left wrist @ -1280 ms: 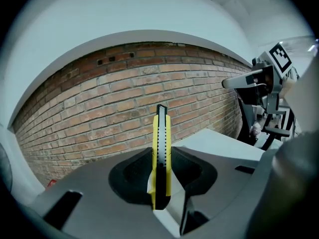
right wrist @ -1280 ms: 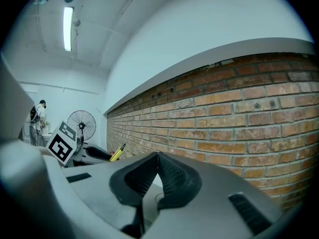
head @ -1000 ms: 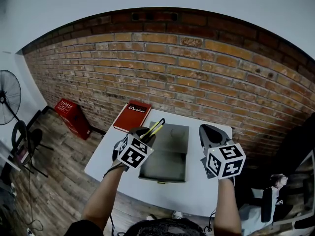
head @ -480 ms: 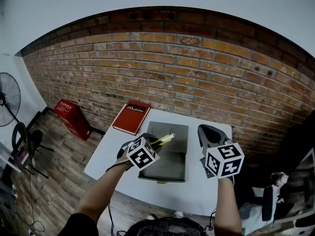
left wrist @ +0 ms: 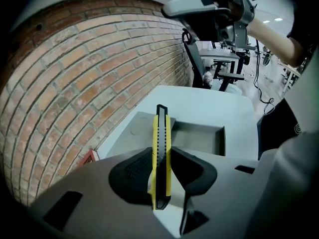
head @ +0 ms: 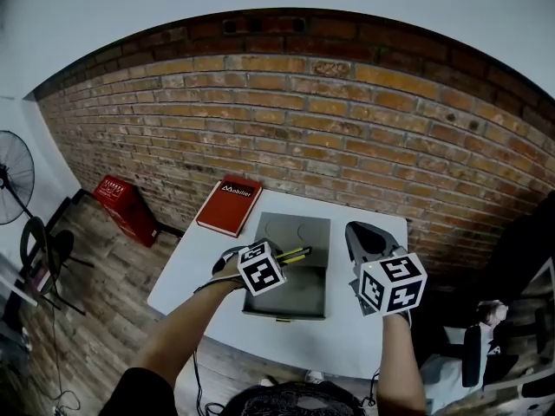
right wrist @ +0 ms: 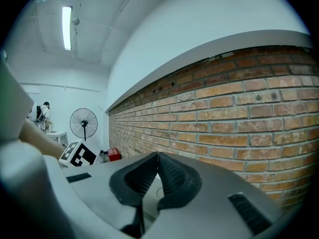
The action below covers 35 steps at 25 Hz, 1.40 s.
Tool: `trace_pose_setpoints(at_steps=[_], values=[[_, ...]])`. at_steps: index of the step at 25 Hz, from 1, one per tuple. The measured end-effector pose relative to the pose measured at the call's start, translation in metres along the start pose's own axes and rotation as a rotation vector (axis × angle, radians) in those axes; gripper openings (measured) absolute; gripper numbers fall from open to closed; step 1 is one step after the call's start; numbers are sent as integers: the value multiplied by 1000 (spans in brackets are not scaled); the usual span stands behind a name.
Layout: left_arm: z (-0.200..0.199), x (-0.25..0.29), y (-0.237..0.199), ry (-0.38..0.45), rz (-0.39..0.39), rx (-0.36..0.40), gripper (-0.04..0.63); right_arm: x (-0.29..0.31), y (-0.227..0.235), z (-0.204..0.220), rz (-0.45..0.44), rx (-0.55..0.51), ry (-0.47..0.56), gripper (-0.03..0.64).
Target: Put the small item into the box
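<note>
Ahead of you a red brick wall [head: 347, 120] runs the full width of the room, with a plain white surface above it. A white table [head: 195, 263] stands against that wall. At its far left corner you have a flat red book [head: 230, 204] with white print on its cover. To your left, on the wooden floor [head: 95, 319], a red case [head: 121, 199] sits at the foot of the wall, well apart from the table. Further left a black pedestal fan [head: 16, 176] stands upright. To your right, a dark office chair [left wrist: 199, 63] is near the table. Overhead, a long ceiling light [right wrist: 66, 28] is lit.
</note>
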<state>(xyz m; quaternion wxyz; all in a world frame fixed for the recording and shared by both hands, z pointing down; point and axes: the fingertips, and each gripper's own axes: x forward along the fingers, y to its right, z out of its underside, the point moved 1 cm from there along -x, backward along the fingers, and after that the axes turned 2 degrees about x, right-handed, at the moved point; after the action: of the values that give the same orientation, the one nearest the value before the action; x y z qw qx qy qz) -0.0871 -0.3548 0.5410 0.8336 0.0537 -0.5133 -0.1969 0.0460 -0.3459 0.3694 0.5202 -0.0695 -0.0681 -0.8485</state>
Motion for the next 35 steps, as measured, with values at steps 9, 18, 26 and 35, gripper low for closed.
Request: trace_pose_setpoints(at_steps=[9,18,26,35], values=[[17,36,26,-95,140,16,132,-2,-1,5,-1,3,-9,20],[38,61,45,-161,218,20,132,-4,3,12,2,0,-22,20],[55,78,55,-231,260,-15,132,-2,5,20,6,0,-50,20],[67,90,66,-265,284,-9,132,4,6,25,5,16,-49,20]])
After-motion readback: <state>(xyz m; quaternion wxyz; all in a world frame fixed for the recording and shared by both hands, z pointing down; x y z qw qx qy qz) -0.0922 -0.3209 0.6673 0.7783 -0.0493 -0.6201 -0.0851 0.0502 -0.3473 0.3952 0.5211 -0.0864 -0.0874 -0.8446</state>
